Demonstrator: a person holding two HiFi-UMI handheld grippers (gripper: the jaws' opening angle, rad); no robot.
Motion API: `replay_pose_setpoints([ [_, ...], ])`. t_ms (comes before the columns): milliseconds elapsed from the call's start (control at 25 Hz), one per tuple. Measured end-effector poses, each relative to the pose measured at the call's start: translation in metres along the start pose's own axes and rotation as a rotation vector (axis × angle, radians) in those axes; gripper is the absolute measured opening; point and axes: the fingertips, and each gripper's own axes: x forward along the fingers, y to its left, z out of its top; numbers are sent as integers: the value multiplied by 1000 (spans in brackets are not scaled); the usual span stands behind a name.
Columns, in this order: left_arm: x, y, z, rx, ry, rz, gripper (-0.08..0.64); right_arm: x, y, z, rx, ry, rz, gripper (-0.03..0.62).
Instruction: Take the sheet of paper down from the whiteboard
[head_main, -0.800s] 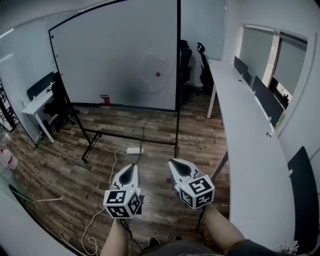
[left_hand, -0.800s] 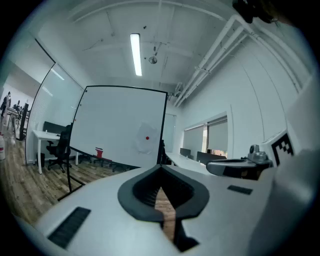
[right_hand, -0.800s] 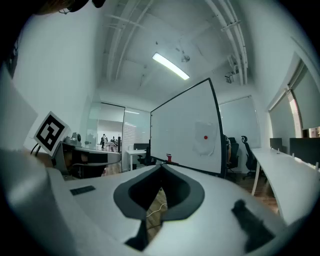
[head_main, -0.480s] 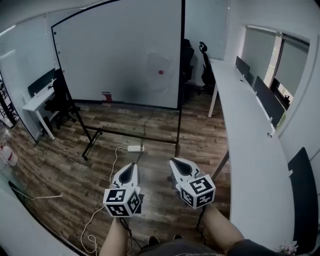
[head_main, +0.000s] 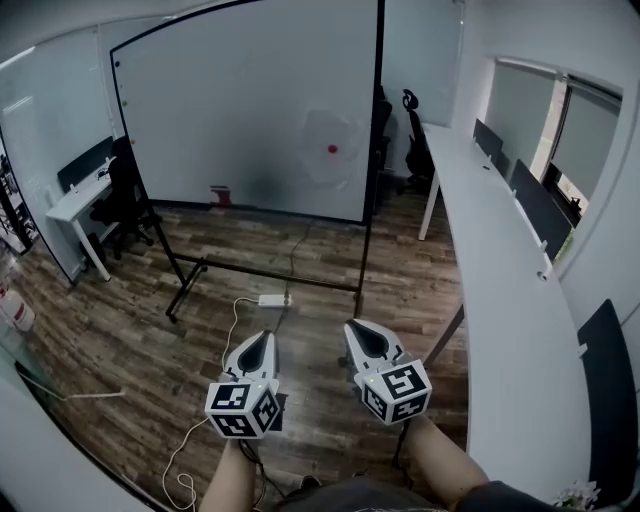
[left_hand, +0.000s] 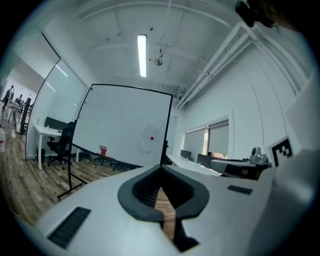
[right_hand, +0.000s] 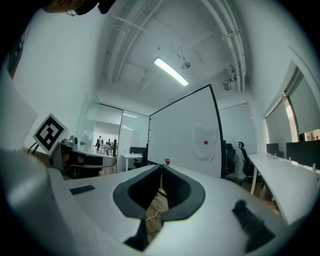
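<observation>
A crumpled white sheet of paper (head_main: 330, 150) hangs on the whiteboard (head_main: 230, 110), pinned by a red round magnet (head_main: 332, 150). The sheet also shows in the left gripper view as paper (left_hand: 149, 142) and in the right gripper view as paper (right_hand: 204, 143). My left gripper (head_main: 258, 343) and right gripper (head_main: 362, 331) are held side by side low in the head view, well short of the board, both pointing level at it. Both are shut with nothing between the jaws.
The whiteboard stands on a black wheeled frame (head_main: 190, 275), with a red eraser (head_main: 219, 192) on its ledge. A white power strip (head_main: 273, 300) and cable lie on the wood floor. A long white desk (head_main: 500, 300) runs along the right; office chairs (head_main: 412, 135) stand behind.
The view has drifted so the whiteboard and paper sit slightly further right and lower. Both grippers stay shut, side by side, and have shifted a little lower in the view.
</observation>
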Motion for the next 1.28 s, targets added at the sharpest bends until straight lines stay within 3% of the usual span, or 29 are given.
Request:
replay_pose_setpoints([
  [160,-2,15,3,127,21,-3,14,9,4,-6,14,3,-57,25],
  [280,-1,25,2,154,21,-19,14,17,7,-15,11,16,-83,25],
  [680,39,44,-22,82,62,-41,14,52,-17,-38,46,52,-99,23],
  [1280,214,95,21,72,22,54,14,211,-148,-22,62,-8,-34,23],
])
